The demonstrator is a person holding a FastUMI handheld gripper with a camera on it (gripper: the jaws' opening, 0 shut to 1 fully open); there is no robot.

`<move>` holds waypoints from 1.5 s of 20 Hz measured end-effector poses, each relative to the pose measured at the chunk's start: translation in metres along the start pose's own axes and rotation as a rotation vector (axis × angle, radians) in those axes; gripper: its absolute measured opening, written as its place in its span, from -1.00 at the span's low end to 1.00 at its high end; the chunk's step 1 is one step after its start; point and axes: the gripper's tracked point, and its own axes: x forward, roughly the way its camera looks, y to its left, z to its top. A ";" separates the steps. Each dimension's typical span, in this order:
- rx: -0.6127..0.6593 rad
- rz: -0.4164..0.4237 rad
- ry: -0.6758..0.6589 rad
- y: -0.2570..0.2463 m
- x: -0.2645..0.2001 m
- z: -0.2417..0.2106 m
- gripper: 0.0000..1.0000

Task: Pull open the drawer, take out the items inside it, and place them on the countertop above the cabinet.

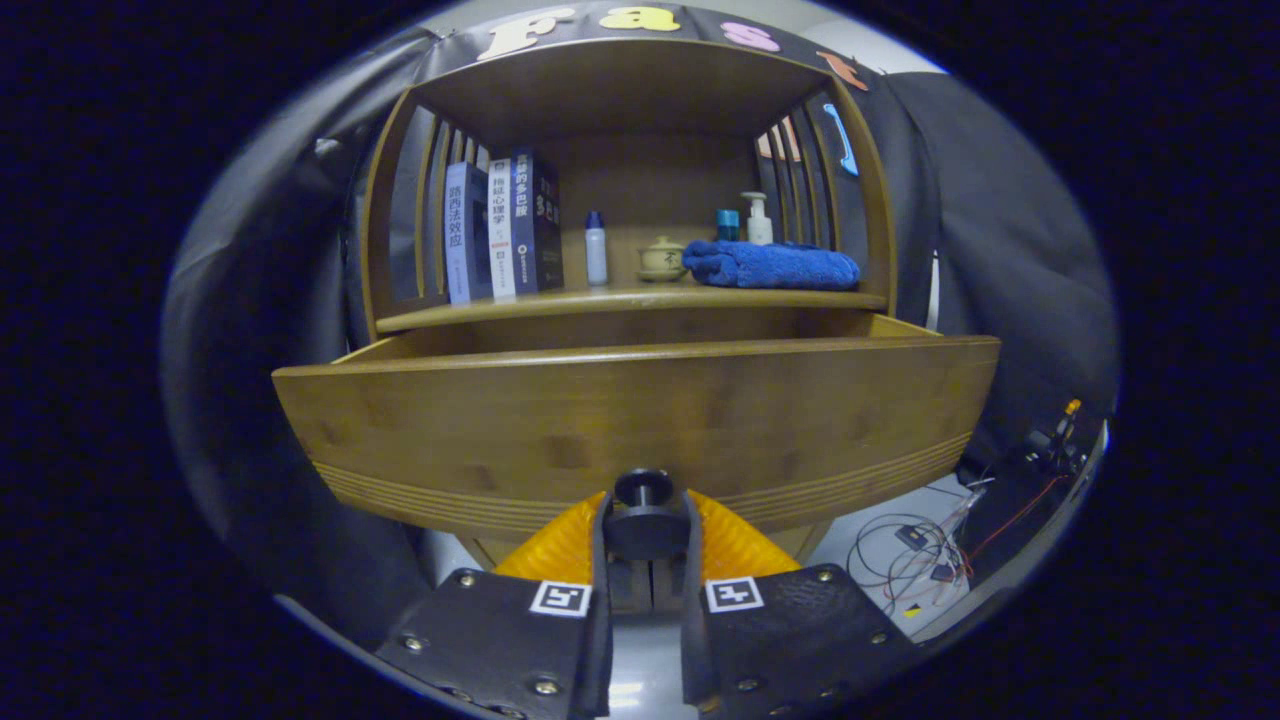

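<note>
brown wooden drawer (640, 420), blue towel (772, 265)

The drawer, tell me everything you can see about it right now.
The drawer is light brown wood, bamboo by the look, with fine grooved lines along the lower edge of its front panel. It is pulled partway out from under the shelf that carries books and a blue towel. Its side walls run back into the cabinet; its inside is hidden behind the front. A round dark knob sits low on the middle of the front, and the gripper is shut on it, one finger on each side.
</note>
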 end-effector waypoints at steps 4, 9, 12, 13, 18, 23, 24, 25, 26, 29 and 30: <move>0.014 -0.003 0.003 -0.001 -0.017 -0.007 -0.45; -0.034 0.009 0.031 -0.005 -0.042 -0.017 -0.45; -0.040 -0.019 0.022 -0.004 -0.045 -0.019 -0.45; -0.051 -0.021 0.039 -0.003 -0.045 -0.020 -0.45; -0.025 0.056 0.020 0.007 -0.053 -0.010 -0.03; -0.032 0.020 -0.067 0.004 -0.080 0.054 0.91; -0.022 0.019 -0.080 0.007 -0.086 0.064 1.00; -0.017 0.013 -0.083 0.008 -0.091 0.074 1.00; -0.017 0.011 -0.085 0.008 -0.094 0.080 1.00; -0.032 -0.001 -0.074 0.011 -0.101 0.100 1.00; -0.030 -0.003 -0.072 0.012 -0.101 0.106 1.00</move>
